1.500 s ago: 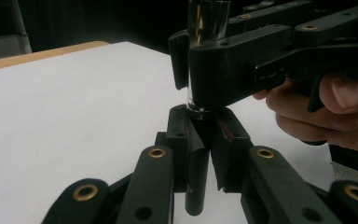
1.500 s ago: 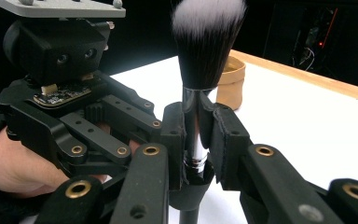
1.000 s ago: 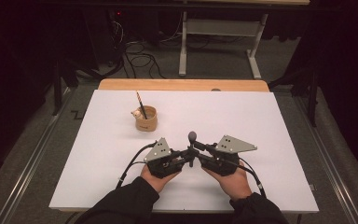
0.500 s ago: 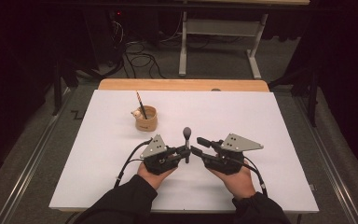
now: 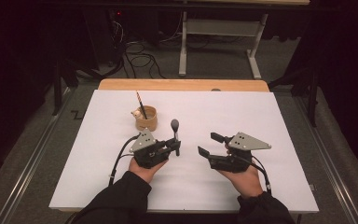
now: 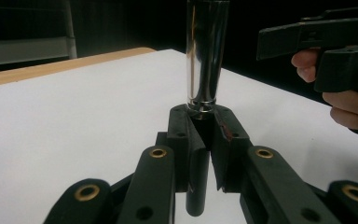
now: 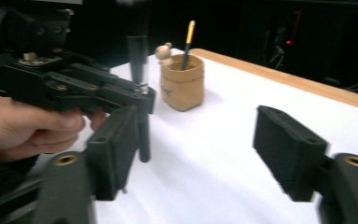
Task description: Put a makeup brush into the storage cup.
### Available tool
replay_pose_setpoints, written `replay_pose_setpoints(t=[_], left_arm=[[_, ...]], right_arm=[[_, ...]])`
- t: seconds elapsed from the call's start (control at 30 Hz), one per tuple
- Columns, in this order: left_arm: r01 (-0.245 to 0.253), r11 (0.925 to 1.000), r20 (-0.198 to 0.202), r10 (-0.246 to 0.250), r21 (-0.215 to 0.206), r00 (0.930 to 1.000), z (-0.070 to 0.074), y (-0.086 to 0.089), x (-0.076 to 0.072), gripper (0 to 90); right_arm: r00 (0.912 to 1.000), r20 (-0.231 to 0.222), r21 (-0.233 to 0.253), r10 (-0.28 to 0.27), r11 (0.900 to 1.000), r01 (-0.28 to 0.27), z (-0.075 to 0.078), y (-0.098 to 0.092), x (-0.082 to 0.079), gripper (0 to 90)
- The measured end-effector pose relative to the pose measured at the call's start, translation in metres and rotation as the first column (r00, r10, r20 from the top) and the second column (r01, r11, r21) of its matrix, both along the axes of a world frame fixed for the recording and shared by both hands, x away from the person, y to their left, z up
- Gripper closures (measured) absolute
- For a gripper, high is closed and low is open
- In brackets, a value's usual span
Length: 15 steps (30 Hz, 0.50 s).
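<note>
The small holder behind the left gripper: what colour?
Tan holder, clearest in the right gripper view.

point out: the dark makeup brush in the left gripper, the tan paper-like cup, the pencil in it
dark makeup brush with silver ferrule (image 5: 175, 125): high view, on its bristle head.
tan paper-like cup (image 7: 182, 86): right gripper view, on its front wall.
striped pencil (image 5: 141, 103): high view, on its shaft.

No legible text, numbers or brand marks anywhere. Small tan cup (image 7: 182, 83) carries a dark printed mark on its front, possibly a logo or figure; too blurred to read. White tabletop (image 5: 270, 121) bare of writing.
</note>
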<state>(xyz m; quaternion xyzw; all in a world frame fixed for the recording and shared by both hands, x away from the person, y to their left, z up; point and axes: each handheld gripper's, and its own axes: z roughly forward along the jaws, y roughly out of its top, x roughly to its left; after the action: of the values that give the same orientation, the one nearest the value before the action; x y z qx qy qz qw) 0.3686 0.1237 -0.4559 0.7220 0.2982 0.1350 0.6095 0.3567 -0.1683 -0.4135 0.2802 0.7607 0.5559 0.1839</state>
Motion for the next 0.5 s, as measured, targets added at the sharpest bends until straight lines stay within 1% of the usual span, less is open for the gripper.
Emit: replay_pose_setpoints(t=[0.2, 0.5], left_arm=[[-0.016, 0.9999, -0.002, 0.016, 0.005, 0.9999, 0.000, 0.005, 0.002, 78.9], [-0.031, 0.9995, -0.006, 0.031, 0.011, 0.9995, 0.000, 0.009, 0.004, 78.9]], right_arm=[[0.9990, 0.005, 0.000, -0.045, 0.999, 0.045, -0.001, -0.010, 0.001, 17.8], [0.9947, 0.005, 0.007, -0.102, 0.995, 0.102, -0.003, -0.025, 0.002, 10.6]])
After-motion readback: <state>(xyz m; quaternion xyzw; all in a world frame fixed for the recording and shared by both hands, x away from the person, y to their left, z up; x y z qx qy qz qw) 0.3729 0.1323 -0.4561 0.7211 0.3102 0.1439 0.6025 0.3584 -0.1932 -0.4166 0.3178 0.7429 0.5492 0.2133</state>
